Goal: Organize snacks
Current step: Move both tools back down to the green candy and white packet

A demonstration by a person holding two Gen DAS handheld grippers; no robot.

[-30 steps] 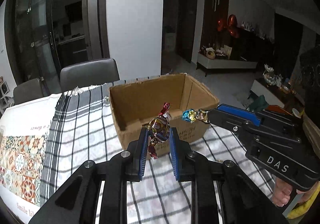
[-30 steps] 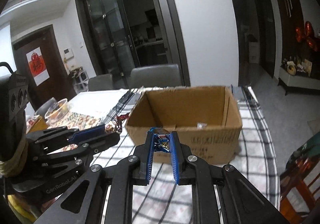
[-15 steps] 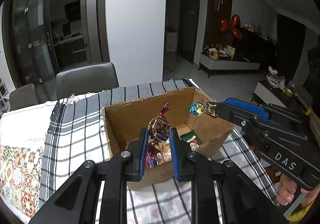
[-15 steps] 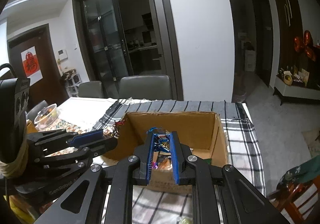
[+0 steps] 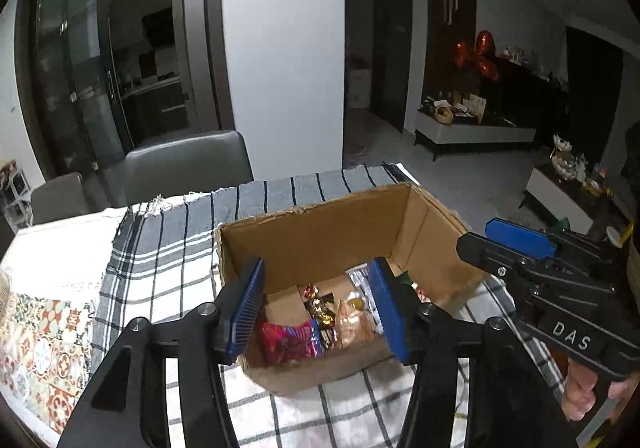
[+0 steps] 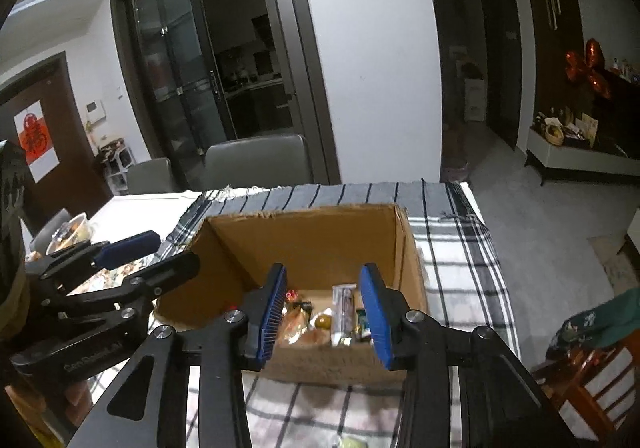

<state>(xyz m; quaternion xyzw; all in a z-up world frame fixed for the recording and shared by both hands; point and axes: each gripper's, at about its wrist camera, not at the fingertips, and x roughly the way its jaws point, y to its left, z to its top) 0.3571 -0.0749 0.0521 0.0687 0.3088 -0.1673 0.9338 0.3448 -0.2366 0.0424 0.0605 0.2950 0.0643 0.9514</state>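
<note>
**Both grippers let go over the snack box**

The left gripper [image 5: 316,308] hangs above the near edge of the cardboard box [image 5: 320,232], its 2 blue-padded jaws apart and just opened, with nothing between them. Straight below the gap, on the box floor, lie a red-and-gold wrapped candy [image 5: 311,291], a pink wrapper [image 5: 288,340] nearer the left jaw and a clear packet [image 5: 352,318] nearer the right jaw.

The right gripper [image 6: 324,312] hovers over the same box [image 6: 308,240], jaws likewise just parted and empty. Between and beyond its pads sit a silver sachet [image 6: 343,308] and a small round yellow-green sweet [image 6: 323,322].

The step in hand looks like the drop: both candies appear released into the box, which rests on the checked tablecloth [image 5: 160,268].

Next, each gripper likely needs to back away from the box and seek another loose snack. One pale item [image 6: 348,442], too blurred to name, lies on the cloth below the right jaws, outside the box, and may be the next pick.
</note>
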